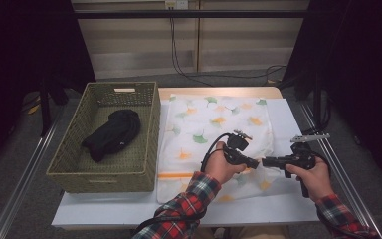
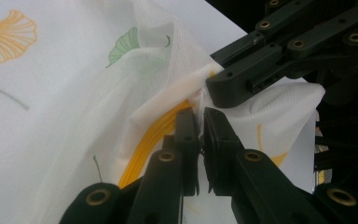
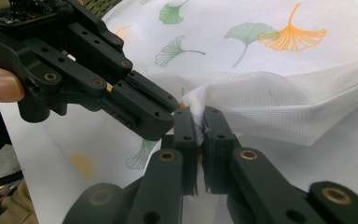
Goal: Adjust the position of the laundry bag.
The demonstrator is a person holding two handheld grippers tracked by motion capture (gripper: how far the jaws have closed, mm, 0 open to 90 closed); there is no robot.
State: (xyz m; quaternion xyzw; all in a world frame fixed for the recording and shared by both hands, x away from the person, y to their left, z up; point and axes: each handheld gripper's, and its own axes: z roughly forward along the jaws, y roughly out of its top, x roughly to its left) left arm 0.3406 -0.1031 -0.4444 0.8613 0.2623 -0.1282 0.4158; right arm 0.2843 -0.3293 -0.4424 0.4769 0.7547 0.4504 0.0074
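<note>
While both claws pinch the same raised fold, we judge the step in hand to be lifting and folding the white woven cloth printed with orange and green ginkgo leaves (image 1: 214, 129), which lies spread on the white table (image 1: 104, 211), at the 3 o'clock side of the olive wicker basket (image 1: 149, 144).

Our left claw (image 1: 256, 163) has its jaws together on a ridge of the cloth near the orange stripe; in the left gripper view they clamp the fabric at (image 2: 199, 126). Our right claw (image 1: 266, 161) meets it tip to tip from 3 o'clock, its jaws likewise clamped on the fold, seen at (image 3: 199, 122) in the right gripper view.

To do this well, we think both grips should take a full layer, not just a thread, and the claws should part along the edge before rising, so the cloth hangs flat without bunching. A black bundled garment (image 1: 113, 133) sits inside the basket, well apart from our work.
</note>
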